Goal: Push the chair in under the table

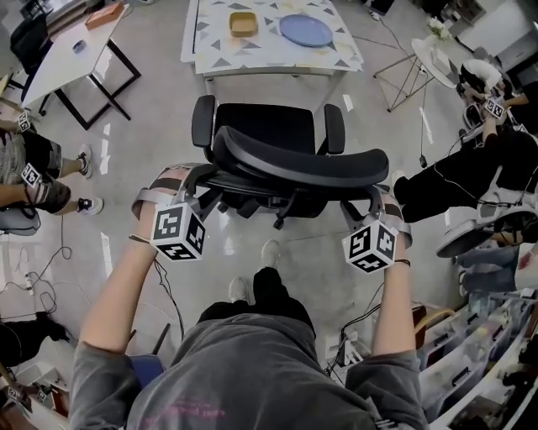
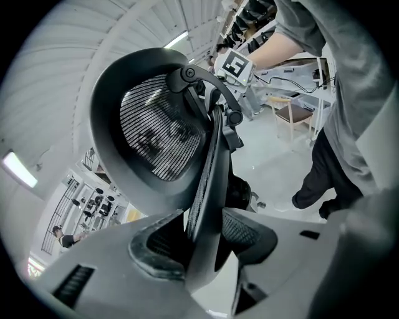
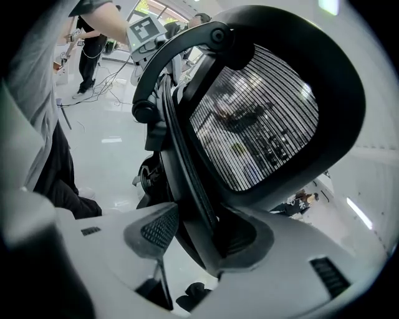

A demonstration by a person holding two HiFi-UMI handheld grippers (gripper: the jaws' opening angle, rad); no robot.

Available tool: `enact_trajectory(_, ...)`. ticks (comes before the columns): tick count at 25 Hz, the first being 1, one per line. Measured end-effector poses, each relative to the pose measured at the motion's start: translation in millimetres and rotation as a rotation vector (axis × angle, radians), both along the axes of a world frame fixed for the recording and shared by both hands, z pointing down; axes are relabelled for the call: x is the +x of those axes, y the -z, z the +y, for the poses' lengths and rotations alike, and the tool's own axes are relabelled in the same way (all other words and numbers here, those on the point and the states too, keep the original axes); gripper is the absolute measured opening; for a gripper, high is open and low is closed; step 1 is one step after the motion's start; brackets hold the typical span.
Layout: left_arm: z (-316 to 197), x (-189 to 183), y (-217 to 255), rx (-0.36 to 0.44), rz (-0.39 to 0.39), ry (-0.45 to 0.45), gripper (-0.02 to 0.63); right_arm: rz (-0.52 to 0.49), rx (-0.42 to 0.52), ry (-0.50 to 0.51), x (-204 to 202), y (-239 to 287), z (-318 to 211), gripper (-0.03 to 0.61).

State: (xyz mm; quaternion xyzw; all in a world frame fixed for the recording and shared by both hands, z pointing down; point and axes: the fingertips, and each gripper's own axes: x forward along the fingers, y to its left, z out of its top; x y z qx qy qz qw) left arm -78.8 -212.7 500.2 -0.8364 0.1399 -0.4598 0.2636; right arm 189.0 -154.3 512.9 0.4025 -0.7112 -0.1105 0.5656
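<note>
Head view: a black office chair (image 1: 267,133) stands on a pale glossy floor (image 1: 143,126) and faces the bench (image 1: 277,55). The front of its seat is near the bench edge but not yet under it.
Backrest: the curved backrest (image 1: 294,164) is the part nearest the person. It arches crosswise between the two hands.
Left tongs: the left tongs (image 1: 189,186) clamp the left edge of the backrest. In the left gripper view the rim runs between the pads (image 2: 246,232).
Right tongs: the right tongs (image 1: 376,204) grip the opposite edge the same way, with the rim seated between the textured pads (image 3: 156,229).
Reason for the hold: a grip at each end of the backrest probably keeps the push even, so the chair rolls straight and does not swivel.
Reason for the placing: the seat points at the gap below the bench top, so a forward push should carry it in. The armrests (image 1: 203,122) may meet the bench edge.
Materials: the backrest is a hard, smooth black frame around a fine ribbed mesh that can be seen through. The seat is matt, dark and looks padded. The armrests are rounded pads.
Bench top: it has a light surface patterned with triangles and carries a small yellow bowl (image 1: 243,23) and a flat blue plate (image 1: 306,30).
Progress: judged early in the push, with most of the travel left to do.
</note>
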Motion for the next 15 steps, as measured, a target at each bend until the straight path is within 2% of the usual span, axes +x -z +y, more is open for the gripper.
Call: enact_trajectory(15, -93.0, 32.2, -1.6, -0.026, -0.01, 0.083, 0.198, -0.024, 0.021, 0.057, 32.7, 0.1, -101.4, 0.206)
